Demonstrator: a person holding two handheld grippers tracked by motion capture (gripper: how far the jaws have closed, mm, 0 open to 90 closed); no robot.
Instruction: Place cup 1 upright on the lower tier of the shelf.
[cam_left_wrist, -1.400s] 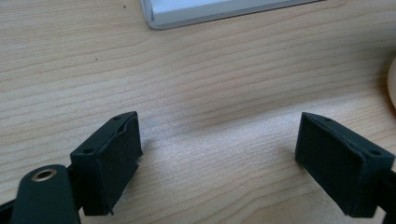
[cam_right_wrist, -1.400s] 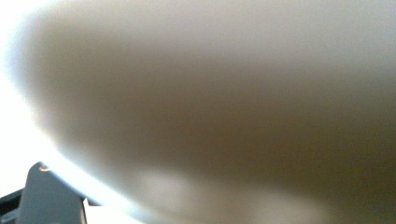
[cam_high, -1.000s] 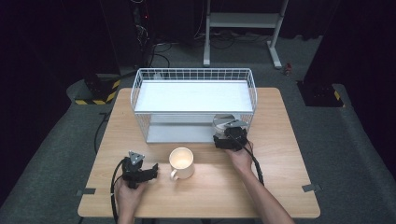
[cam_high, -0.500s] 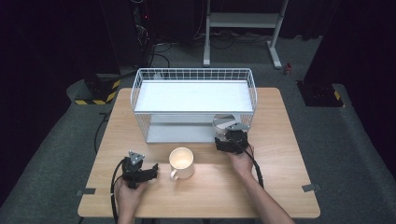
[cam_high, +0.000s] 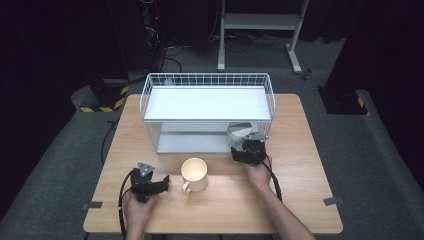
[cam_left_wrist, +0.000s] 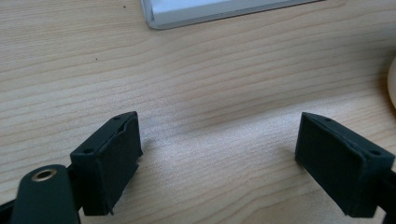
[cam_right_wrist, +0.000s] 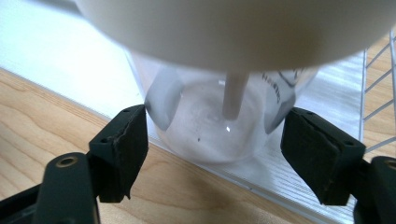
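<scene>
Grasp step — right claw (cam_right_wrist: 212, 154) has just been closing around the clear jar (cam_right_wrist: 212, 116), pads not yet touching; next, pinch and lift — left claw (cam_left_wrist: 219, 163) spread, idle

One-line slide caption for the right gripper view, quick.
Right gripper closing around a clear glass flask on the white wire rack's lower shelf, pads not yet touching.
</scene>
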